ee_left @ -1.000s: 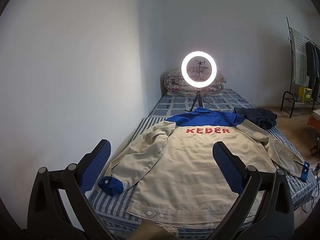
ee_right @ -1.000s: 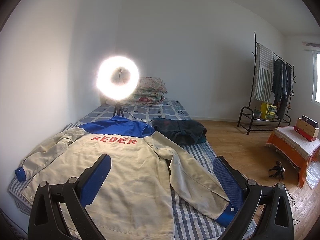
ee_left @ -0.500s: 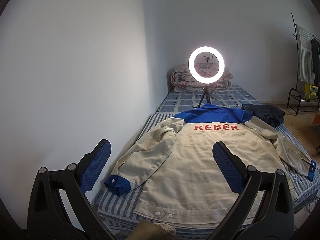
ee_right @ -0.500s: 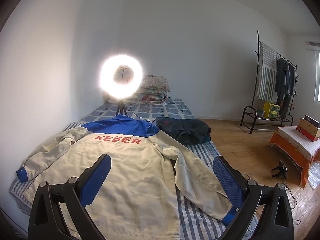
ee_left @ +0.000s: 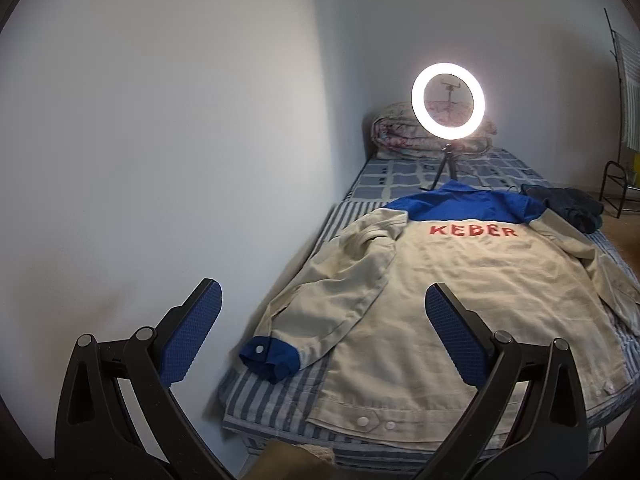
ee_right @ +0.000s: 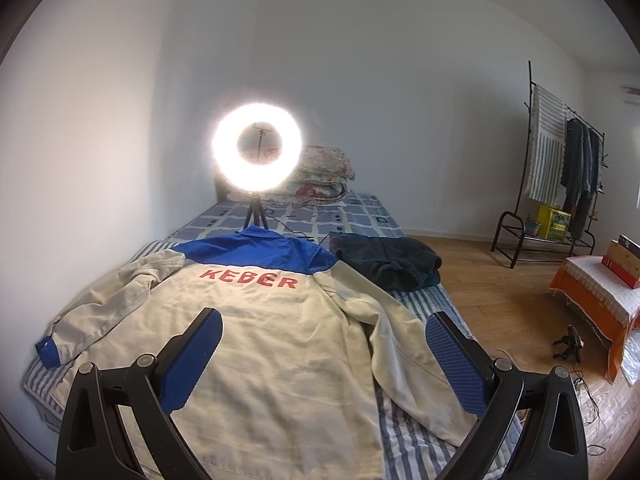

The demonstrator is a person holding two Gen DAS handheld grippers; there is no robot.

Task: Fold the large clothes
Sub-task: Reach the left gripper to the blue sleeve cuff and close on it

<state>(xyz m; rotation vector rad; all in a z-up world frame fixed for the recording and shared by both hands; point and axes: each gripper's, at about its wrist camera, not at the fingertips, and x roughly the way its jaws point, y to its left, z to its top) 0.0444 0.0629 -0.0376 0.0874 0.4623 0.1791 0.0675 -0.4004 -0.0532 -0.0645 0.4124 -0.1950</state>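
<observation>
Nearest to the cameras, the left gripper [ee_left: 322, 328] is held above the near end of the bed with its two blue-padded fingers spread wide, and nothing is between them. The right gripper [ee_right: 322, 356] is in the same condition, fingers wide apart and empty, above the lower right part of the garment. Under them lies the jacket [ee_left: 460, 280], cream coloured with a blue yoke, spread flat with its back up on the striped bed cover [ee_left: 280, 396]. Its hem with two snap buttons is at the near edge of the bed. The left sleeve [ee_left: 340, 284] lies bent beside the body, and its blue cuff [ee_left: 270, 356] rests on the stripes near the wall. The right sleeve [ee_right: 404, 364] goes out toward the floor side of the bed. Red letters "KEBER" [ee_right: 250, 278] are across the upper back. Beyond the collar, a dark folded garment [ee_right: 388, 260] lies on the bed, just beside the jacket's right shoulder. Further back a lit ring light [ee_right: 256, 152] stands on a small tripod, and behind it a folded quilt [ee_right: 324, 178] is against the wall. At the far right a clothes rack [ee_right: 560, 168] stands on the wooden floor.
</observation>
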